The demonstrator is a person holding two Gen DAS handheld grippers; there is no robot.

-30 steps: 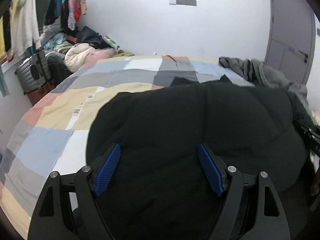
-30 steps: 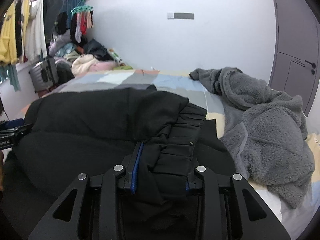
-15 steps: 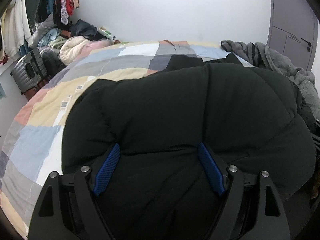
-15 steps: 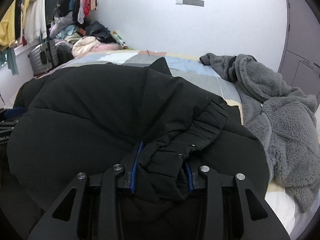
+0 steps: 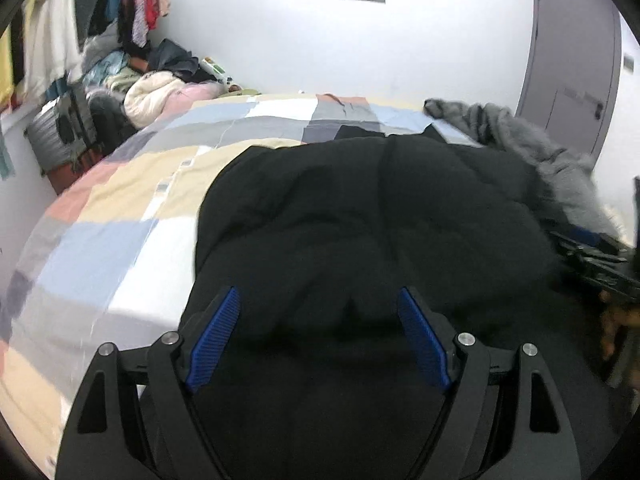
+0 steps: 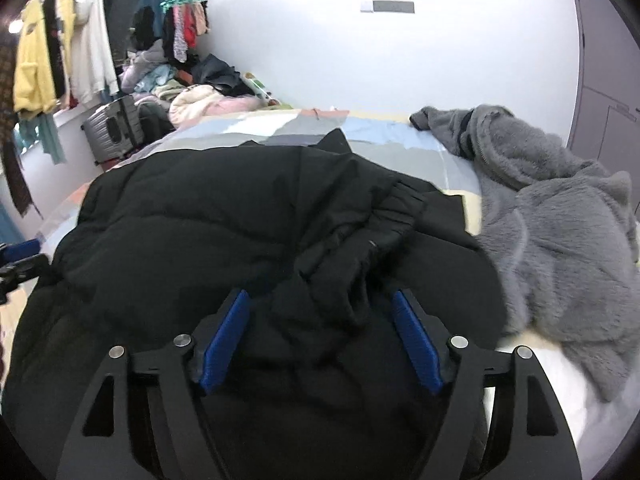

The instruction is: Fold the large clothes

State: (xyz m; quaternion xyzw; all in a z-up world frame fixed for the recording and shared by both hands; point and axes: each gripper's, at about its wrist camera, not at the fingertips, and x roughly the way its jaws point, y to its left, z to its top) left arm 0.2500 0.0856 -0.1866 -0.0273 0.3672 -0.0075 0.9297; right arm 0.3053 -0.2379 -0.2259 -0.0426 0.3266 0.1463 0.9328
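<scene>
Two grippers over one bed [image 5: 120, 208], patchwork cover in beige, grey, blue, white and pink blocks, filling the middle of both views. Black puffer jacket [image 5: 380, 220] lies spread on the bed, centre to lower frame in both views, quilted, its elastic cuff [image 6: 396, 216] bunched on top right of centre in the right wrist view. Grey fleece jacket [image 6: 552, 232] heaped on the bed at right, its edge touching the black one. Clothes rail [image 6: 68, 40] with yellow, white and dark garments upper left; pile of clothes [image 6: 192, 88] against the wall below it; grey suitcase [image 6: 114, 132] beside the pile. Grey door [image 5: 572, 48] upper right. Small grey wall plate [image 6: 388, 6] top centre, no readable writing; tags on the bed cover too blurred to read. Left gripper [image 5: 316, 336] low centre, blue pads spread wide, jacket fabric between them, nothing pinched. Right gripper [image 6: 320, 340] likewise spread apart, sleeve fold lying loose between the blue pads, free of the grip.
</scene>
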